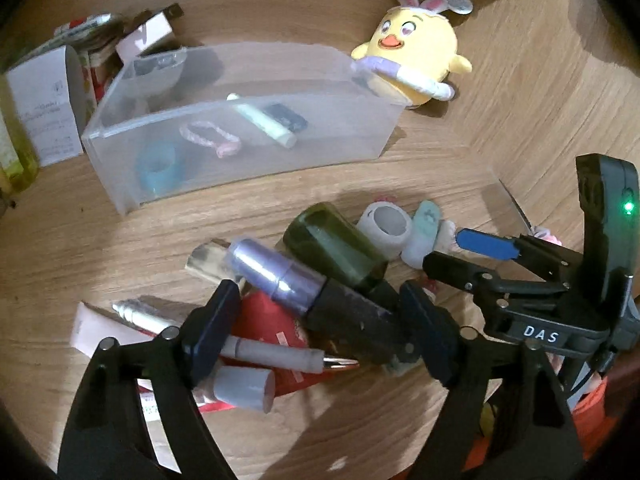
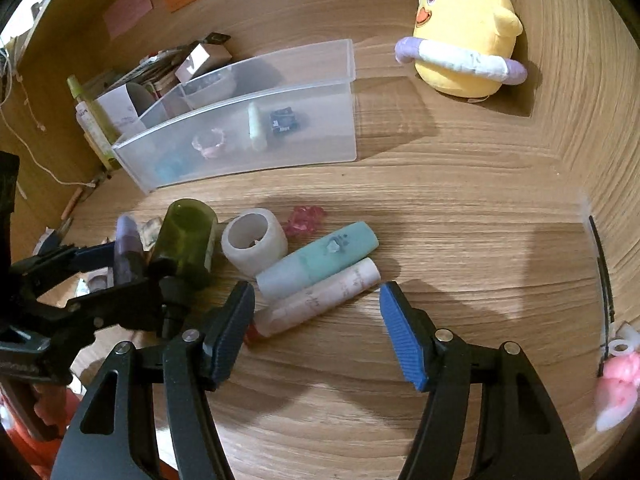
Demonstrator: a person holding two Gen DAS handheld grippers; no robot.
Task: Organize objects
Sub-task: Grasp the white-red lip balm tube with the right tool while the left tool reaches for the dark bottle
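The left gripper point(image 1: 320, 320) has its two dark pads either side of a purple metallic tube with a black base point(image 1: 304, 292), which lies tilted among the clutter on the wooden desk point(image 2: 440, 208); the pads look closed against the black end, so it appears to be grasping the tube. Right beside the tube lies a dark olive-green translucent bottle point(image 1: 336, 244), on its side and touching it. Under and around the tube sit a white pen with a shiny tip point(image 1: 280, 356), a silvery tube point(image 1: 144, 316) and a red packet point(image 1: 272, 332).

The right gripper point(image 2: 316, 328) hangs released, blue pads spread wide apart over bare wood, gripping nothing. Just ahead of it lie a mint-green and white capsule-shaped case point(image 2: 320, 260) and, touching that, a pale pink printed tube point(image 2: 316, 300). A white hollow ring-shaped holder point(image 2: 254, 244) stands between the case and the green bottle, with a small pink crystal trinket point(image 2: 306, 220) just behind.

Farther back sits a clear frosted plastic bin point(image 2: 280, 92), holding a pale green stick point(image 2: 256, 128), a small dark block point(image 2: 284, 122), a pink braided loop point(image 2: 208, 142) and a blue ring point(image 1: 156, 164). A yellow chick plush with rabbit ears point(image 2: 464, 36) sits to the bin's right, well apart from the grippers
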